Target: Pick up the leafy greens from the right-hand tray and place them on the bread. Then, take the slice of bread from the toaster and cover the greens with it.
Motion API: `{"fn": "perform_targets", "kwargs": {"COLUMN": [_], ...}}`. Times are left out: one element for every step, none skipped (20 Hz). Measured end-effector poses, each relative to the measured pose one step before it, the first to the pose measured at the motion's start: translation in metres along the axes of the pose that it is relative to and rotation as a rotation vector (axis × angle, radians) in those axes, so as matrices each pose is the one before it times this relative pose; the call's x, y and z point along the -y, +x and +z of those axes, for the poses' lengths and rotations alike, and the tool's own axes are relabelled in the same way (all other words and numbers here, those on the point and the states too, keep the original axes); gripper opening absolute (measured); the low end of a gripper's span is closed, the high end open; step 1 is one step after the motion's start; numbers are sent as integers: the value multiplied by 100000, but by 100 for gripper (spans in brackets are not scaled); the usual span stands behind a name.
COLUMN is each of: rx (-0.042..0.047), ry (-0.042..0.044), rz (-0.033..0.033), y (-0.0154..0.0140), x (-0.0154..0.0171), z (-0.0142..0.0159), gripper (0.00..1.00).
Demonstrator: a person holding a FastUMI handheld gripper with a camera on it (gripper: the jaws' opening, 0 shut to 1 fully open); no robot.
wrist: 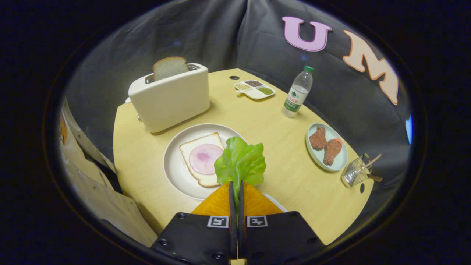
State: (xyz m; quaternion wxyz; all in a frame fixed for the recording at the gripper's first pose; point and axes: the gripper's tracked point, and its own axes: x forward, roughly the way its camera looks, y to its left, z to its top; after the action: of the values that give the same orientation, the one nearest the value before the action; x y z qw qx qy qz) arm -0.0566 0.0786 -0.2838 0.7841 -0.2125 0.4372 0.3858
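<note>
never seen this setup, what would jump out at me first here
First, the leafy greens, pinched in the shut gripper and held up over the near edge of the white plate. Beyond them on that plate lies a bread slice topped with ham. Behind the plate stands a cream toaster with another bread slice sticking out of its slot.

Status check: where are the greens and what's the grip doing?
Hand-held gripper shut on leafy greens, held above plate edge. Ham-topped bread just ahead, uncovered. Toaster slice not yet taken. Nothing in the way.
</note>
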Motion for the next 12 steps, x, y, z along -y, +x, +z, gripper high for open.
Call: {"fn": "perform_targets", "kwargs": {"rx": [85, 44, 1, -30, -34, 193, 23, -112, -283, 8, -163, -69], "ry": [-426, -448, -325, -262, -178, -345, -316, -350, -422, -550, -158, -5], "rz": [773, 734, 836, 689, 772, 667, 753, 964, 861, 667, 860, 838], "y": [244, 272, 339, 312, 290, 333, 295, 220, 287, 267, 322, 292], "x": [-315, -324, -343, -298, -315, -321, -408, -425, -444, -235, -383, -341], "z": [266, 364, 293, 316, 249, 389, 224, 223, 101, 287, 167, 172], "gripper": [4, 4, 4, 4, 4, 4, 4, 4, 4, 4, 4, 4]}}
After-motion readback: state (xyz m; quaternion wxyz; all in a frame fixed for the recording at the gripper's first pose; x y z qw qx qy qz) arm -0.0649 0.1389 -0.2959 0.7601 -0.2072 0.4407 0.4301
